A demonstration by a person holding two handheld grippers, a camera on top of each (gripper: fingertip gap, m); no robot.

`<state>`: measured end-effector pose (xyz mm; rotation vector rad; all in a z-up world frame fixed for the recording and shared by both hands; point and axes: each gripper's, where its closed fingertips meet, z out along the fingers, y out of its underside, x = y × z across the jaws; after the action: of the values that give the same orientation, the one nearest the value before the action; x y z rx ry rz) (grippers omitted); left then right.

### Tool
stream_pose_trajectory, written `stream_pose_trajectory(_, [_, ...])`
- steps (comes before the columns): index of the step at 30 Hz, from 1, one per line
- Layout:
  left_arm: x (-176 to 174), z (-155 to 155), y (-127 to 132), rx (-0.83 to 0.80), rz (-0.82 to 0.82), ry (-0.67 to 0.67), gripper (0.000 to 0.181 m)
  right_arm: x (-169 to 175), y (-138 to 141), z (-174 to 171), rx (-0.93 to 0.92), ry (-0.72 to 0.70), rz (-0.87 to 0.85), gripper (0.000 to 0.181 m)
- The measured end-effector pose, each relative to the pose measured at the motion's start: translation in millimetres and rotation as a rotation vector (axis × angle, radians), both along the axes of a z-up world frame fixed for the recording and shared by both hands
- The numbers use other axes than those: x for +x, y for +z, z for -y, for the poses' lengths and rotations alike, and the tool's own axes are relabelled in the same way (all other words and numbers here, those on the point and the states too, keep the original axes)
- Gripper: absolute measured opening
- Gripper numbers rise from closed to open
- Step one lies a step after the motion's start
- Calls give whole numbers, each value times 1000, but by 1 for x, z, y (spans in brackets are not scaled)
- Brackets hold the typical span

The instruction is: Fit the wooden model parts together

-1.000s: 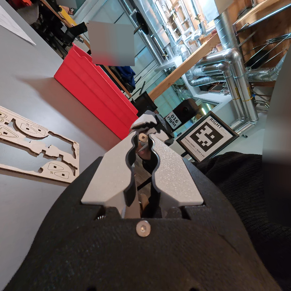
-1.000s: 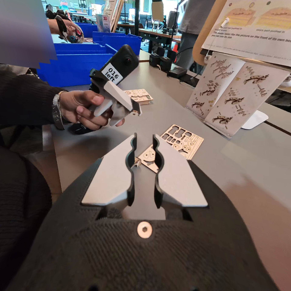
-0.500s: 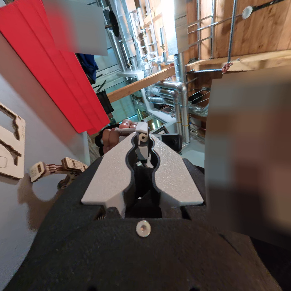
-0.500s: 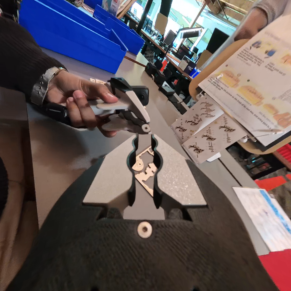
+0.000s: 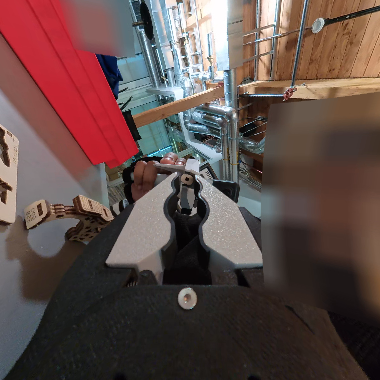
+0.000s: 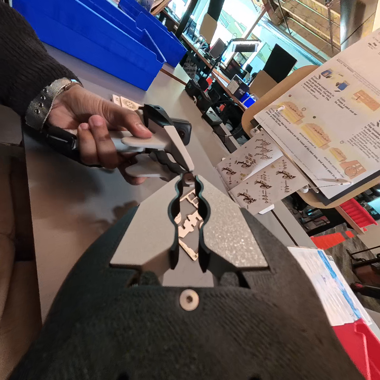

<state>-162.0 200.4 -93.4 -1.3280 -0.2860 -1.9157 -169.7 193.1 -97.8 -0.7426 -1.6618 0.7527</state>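
Observation:
My left gripper (image 5: 187, 181) is shut on a small round wooden disc (image 5: 187, 179) with a square hole, held up in the air. My right gripper (image 6: 188, 180) meets it tip to tip. Its jaws stand nearly together, with the same disc (image 6: 188, 177) between the tips. The left gripper also shows in the right wrist view (image 6: 188, 170), held by a hand. The right one shows behind the disc in the left wrist view (image 5: 190, 166). A partly built arched wooden model (image 5: 67, 216) lies on the grey table (image 5: 41, 168). A cut-out wooden parts sheet (image 6: 188, 226) lies under my right gripper.
A red bin (image 5: 61, 72) stands past the model and blue bins (image 6: 98, 41) at the table's far side. An instruction board (image 6: 320, 115) and picture cards (image 6: 259, 181) stand to the right. Another parts sheet (image 5: 7, 181) lies at the left edge. The grippers are tip to tip, or close to it.
Both grippers have risen and swung together until their tips meet at the disc. The right jaws have narrowed from clearly open to nearly together.

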Motion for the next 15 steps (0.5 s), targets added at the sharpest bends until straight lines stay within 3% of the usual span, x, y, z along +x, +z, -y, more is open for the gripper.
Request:
stream_pose_trajectory(1, [-1, -1, -1, 0, -16, 12, 13, 0, 2, -2, -19, -6, -9, 9])
stream_pose_trajectory(3, [-5, -3, -4, -7, -64, 46, 26, 2, 9, -12, -112, -18, -27, 9])
stream_pose_trajectory(10, [-14, -5, -6, 29, -187, 123, 27, 9, 12, -57, -633, -18, -2, 9])
stream_pose_trajectory(15, [-6, -5, -13, 57, -294, 122, 27, 7, 0, -61, -787, 14, 56, 9])
